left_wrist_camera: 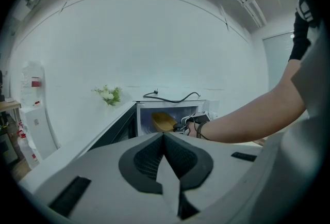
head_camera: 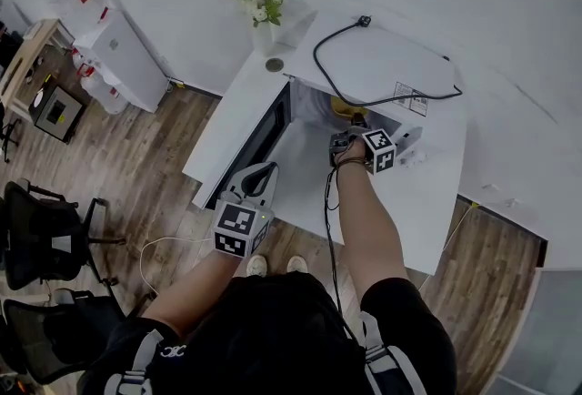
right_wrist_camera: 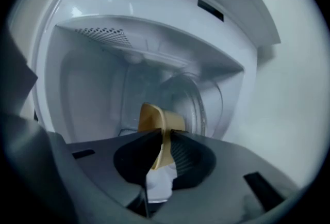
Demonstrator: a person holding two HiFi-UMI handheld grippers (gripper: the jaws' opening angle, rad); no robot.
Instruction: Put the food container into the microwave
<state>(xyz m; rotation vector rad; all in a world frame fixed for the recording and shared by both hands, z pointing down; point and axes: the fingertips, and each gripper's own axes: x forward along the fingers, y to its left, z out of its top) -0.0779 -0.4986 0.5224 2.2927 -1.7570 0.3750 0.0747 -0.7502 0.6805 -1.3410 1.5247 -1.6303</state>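
Note:
A white microwave (head_camera: pixel 382 65) stands on the white table, its door (head_camera: pixel 250 147) swung open to the left. The yellow food container (right_wrist_camera: pixel 157 120) hangs inside the cavity, above the glass turntable (right_wrist_camera: pixel 193 104), with my right gripper (right_wrist_camera: pixel 164 138) shut on its rim. In the head view the container (head_camera: pixel 344 108) shows at the cavity mouth, just beyond the right gripper (head_camera: pixel 353 131). The left gripper view catches the container (left_wrist_camera: pixel 163 121) too. My left gripper (head_camera: pixel 259 184) is held back near the table's front edge, jaws closed together on nothing (left_wrist_camera: pixel 164 138).
A black power cable (head_camera: pixel 364 56) lies coiled on top of the microwave. A small vase of white flowers (head_camera: pixel 261 11) stands at the table's back corner. A white cabinet (head_camera: pixel 123 56) and black chairs (head_camera: pixel 45 243) stand on the wooden floor to the left.

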